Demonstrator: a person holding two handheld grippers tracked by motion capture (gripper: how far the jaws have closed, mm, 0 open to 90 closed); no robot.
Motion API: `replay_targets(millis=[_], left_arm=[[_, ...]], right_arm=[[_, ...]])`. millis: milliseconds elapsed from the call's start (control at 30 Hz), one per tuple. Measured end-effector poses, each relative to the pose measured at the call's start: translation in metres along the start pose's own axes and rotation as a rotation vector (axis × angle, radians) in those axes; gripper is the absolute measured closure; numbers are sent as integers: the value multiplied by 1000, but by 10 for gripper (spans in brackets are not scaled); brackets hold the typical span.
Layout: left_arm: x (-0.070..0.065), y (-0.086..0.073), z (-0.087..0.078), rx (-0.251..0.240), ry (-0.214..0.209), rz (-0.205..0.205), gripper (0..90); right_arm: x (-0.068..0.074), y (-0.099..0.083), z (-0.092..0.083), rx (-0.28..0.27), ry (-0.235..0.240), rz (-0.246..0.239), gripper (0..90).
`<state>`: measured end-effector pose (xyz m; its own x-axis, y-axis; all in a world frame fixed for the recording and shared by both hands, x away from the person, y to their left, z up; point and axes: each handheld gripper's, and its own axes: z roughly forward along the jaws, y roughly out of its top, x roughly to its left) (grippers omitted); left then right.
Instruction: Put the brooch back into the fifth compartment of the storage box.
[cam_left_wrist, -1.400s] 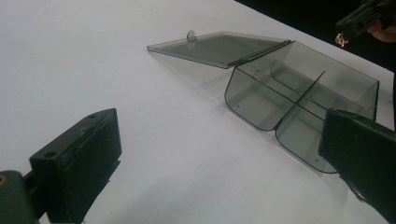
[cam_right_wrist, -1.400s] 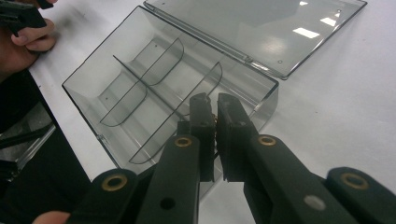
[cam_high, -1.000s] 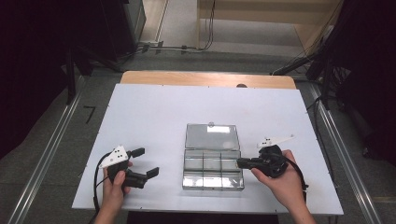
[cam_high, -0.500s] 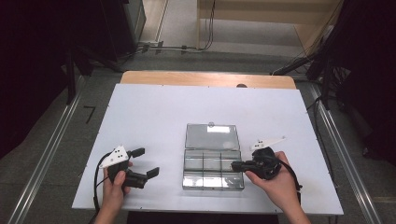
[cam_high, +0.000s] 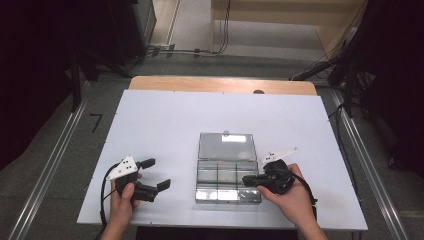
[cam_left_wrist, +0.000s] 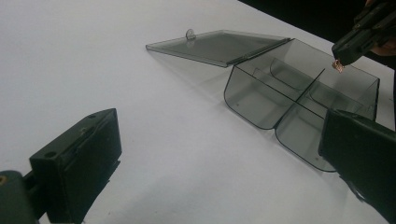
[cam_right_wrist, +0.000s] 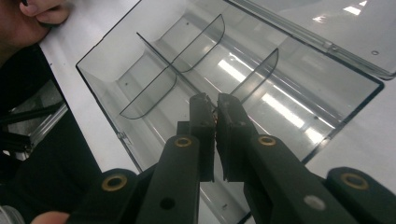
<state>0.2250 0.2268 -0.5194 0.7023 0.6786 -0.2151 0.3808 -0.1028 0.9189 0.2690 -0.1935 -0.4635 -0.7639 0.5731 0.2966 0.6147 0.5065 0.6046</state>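
Note:
A clear smoky plastic box (cam_high: 227, 196) with several compartments lies on the white table, its lid (cam_high: 226, 146) folded back flat behind it. My right gripper (cam_high: 246, 180) reaches in from the right, its tips over the box's right-hand compartments. Its jaws are shut on a small copper-coloured piece (cam_left_wrist: 336, 66), which glints between the tips (cam_right_wrist: 215, 116) in the right gripper view above the box's dividers (cam_right_wrist: 159, 88). My left gripper (cam_high: 157, 173) rests left of the box with its jaws wide apart and nothing between them (cam_left_wrist: 219, 135).
The white table (cam_high: 165, 120) ends at a wooden strip (cam_high: 220, 84) at the back. Cables and dark equipment stand on the floor beyond. A person's hand (cam_right_wrist: 32, 18) shows near the box's front corner in the right gripper view.
The right gripper has moved left from beside the box's right edge to over its right-hand compartments. The left gripper has stayed where it was.

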Motion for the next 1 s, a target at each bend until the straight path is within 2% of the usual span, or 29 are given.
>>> replay_targets(millis=[1000], left_arm=[[0, 0, 1, 6, -1, 8, 0]], right_arm=[[15, 0, 26, 57, 26, -41, 840]])
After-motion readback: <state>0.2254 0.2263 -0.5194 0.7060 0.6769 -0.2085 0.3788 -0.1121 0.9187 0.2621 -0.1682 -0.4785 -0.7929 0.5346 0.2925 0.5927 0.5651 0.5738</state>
